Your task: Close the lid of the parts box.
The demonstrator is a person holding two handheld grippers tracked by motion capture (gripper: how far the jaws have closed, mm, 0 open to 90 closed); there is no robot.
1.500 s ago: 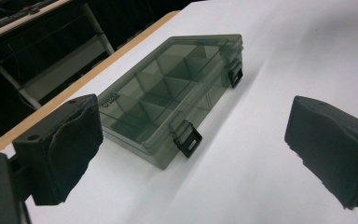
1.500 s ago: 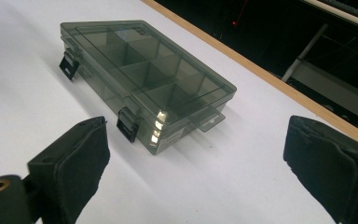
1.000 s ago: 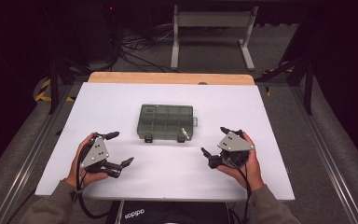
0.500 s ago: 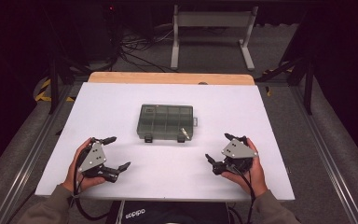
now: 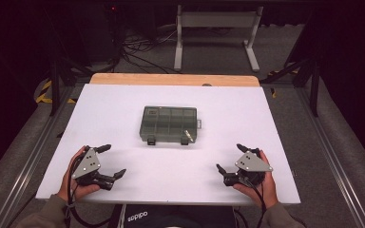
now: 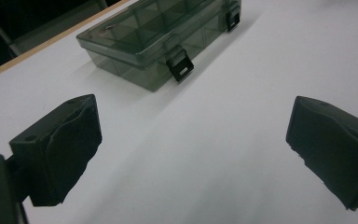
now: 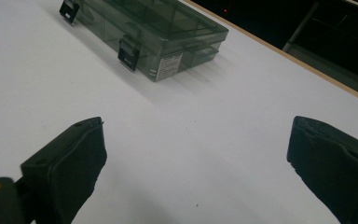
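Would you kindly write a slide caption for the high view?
Two open grippers, left gripper and right gripper, rest near the table edge, apart from a closed smoky compartment box.

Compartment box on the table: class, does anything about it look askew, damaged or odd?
Nothing stands out. The compartment box lies flat and closed on the white table, both front latches down, sitting nearly square to the table edge, with no visible damage.

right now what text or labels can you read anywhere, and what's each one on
"adidas", white letters on the dark clothing at the near table edge, high view.
White sticker on the end wall of the compartment box, right gripper view: printed lines too small and blurred to read.
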